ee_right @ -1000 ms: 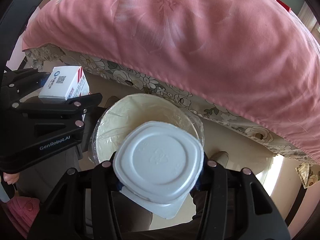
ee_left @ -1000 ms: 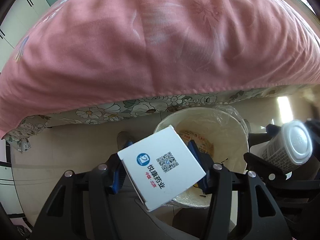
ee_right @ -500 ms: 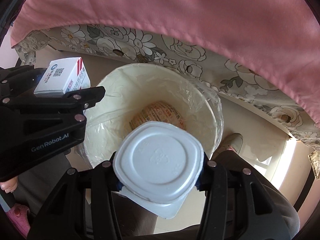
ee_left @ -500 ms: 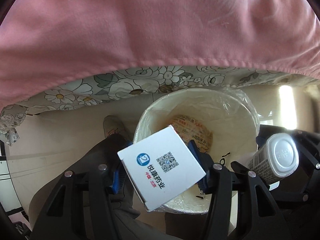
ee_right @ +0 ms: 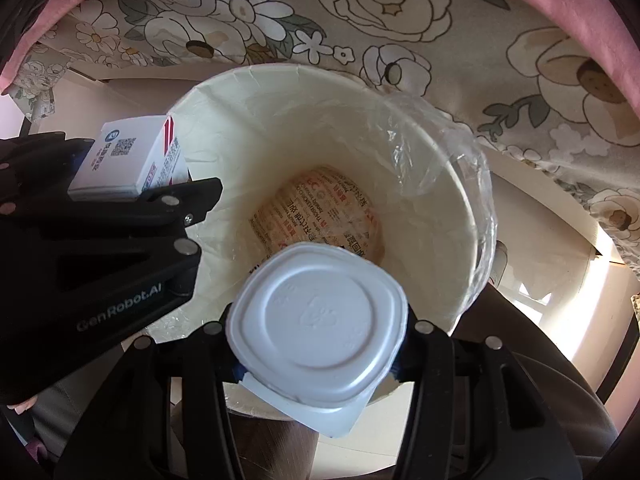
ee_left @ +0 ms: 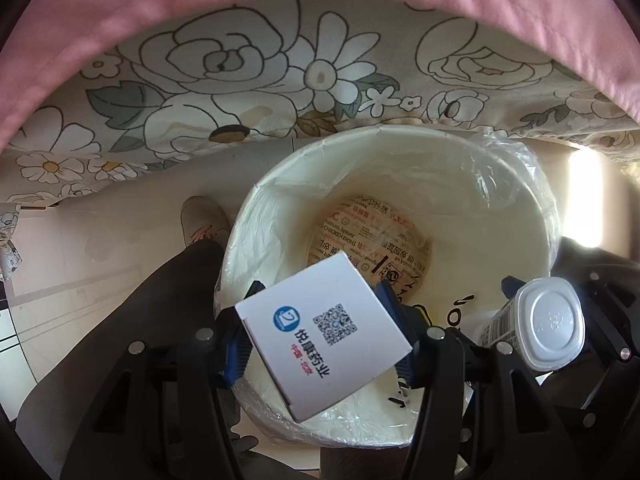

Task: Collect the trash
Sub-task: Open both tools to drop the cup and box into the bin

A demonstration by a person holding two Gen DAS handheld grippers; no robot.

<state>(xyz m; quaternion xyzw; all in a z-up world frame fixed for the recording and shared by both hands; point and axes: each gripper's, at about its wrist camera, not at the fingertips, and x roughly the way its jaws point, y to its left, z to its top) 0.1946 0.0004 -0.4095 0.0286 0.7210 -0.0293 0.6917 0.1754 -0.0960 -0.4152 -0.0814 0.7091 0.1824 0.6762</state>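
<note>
Left wrist view: your left gripper [ee_left: 320,334] is clamped on the white box [ee_left: 324,338], blue pads pinching its two sides, printed face turned up at the camera. The box hangs tilted, its long axis running from 10 o'clock to 4 o'clock. The bin [ee_left: 400,264] opens straight ahead from 12 to 2 o'clock, plastic liner over its rim, printed paper lying at the bottom. The box looks to overlap the near rim, so I'd judge a plain release drops it inside. At 3 o'clock your right gripper [ee_left: 548,336] carries the cup [ee_left: 546,330].

Right wrist view: your right gripper [ee_right: 318,328] is clenched on the cup [ee_right: 318,320], its white lid facing the lens. The bin [ee_right: 420,152] mouth lies at 12 o'clock, directly beyond the cup. Your left gripper [ee_right: 120,172] sits at 9 to 10 o'clock with the box [ee_right: 128,160] at the rim's left edge. Both loads seem over the opening; the cup looks more central, the box closer to the edge.
</note>
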